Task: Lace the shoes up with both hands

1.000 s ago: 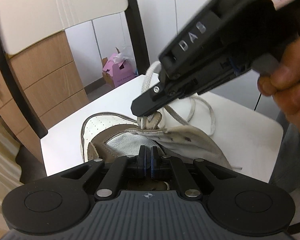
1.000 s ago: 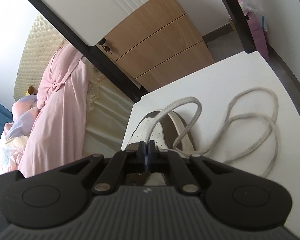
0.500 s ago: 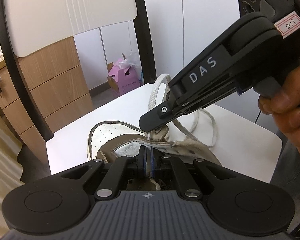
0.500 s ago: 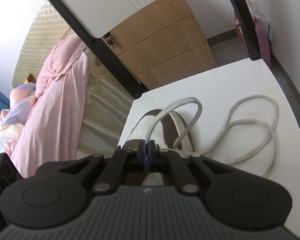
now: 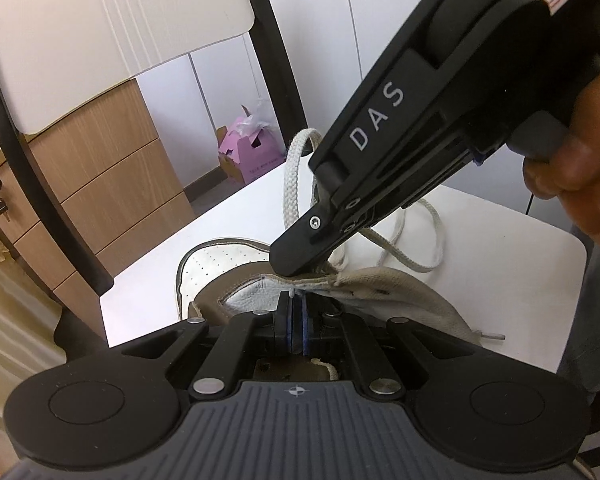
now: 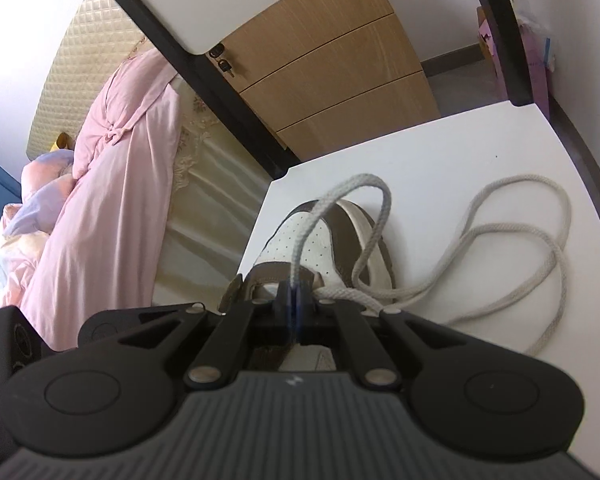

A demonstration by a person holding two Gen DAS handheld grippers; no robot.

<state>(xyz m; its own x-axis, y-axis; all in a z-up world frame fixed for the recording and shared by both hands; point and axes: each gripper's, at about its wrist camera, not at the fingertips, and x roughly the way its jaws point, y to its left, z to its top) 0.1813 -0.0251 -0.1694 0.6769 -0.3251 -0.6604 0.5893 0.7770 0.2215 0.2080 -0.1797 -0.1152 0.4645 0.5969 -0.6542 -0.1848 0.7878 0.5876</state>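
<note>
The shoe (image 5: 236, 280) lies on the white desk (image 5: 500, 264); the left tool (image 5: 296, 308) pinches its eyelet flap; the right tool (image 5: 296, 258), marked "DAS", grips the lace (image 6: 300, 248).

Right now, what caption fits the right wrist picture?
Right gripper shut on grey woven shoelace above brown-and-white leather shoe on white table.

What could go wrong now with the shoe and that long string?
1. The right claw is shut on the shoelace near the shoe; a hard tug could slide the shoe toward the edge of the white table.
2. The loose loops lying on the table might tangle.
3. The left claw pinches the shoe's edge; it may slip off.
</note>
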